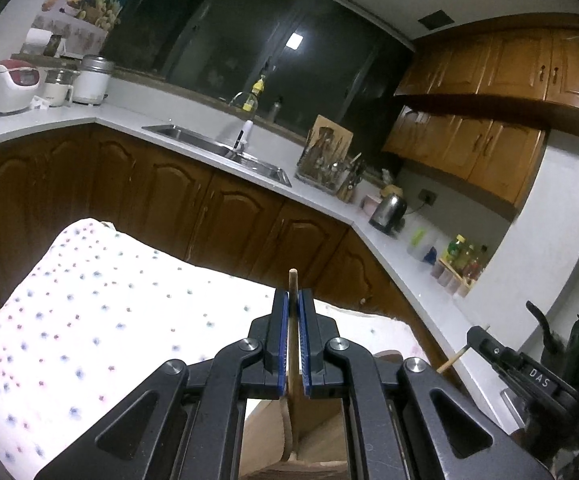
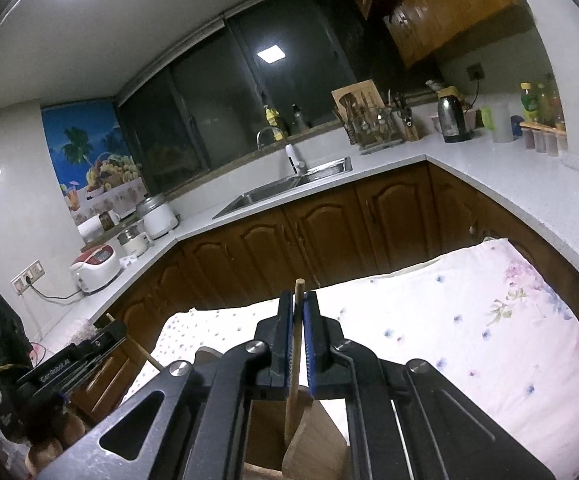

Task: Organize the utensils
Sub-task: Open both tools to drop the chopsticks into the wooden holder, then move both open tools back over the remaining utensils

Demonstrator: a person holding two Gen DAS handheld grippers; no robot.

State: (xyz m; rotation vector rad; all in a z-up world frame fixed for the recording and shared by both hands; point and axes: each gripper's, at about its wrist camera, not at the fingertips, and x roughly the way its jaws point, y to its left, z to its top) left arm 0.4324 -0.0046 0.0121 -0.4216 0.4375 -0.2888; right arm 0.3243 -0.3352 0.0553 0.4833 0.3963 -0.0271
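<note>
- The left gripper (image 1: 294, 340) was closed on a wooden spatula (image 1: 292, 344), handle pointing to 12 o'clock.
- The right gripper (image 2: 299, 344) likewise clamped a second spatula (image 2: 295, 364).
- Both blades hung over a wooden holder (image 2: 313, 428) at 6 o'clock; neither looked stowed yet.

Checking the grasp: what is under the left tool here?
Below the left tool, its wooden utensil widens into a flat blade over a wooden box. The tool's frame covers the box's inside and whatever it stands on.
</note>
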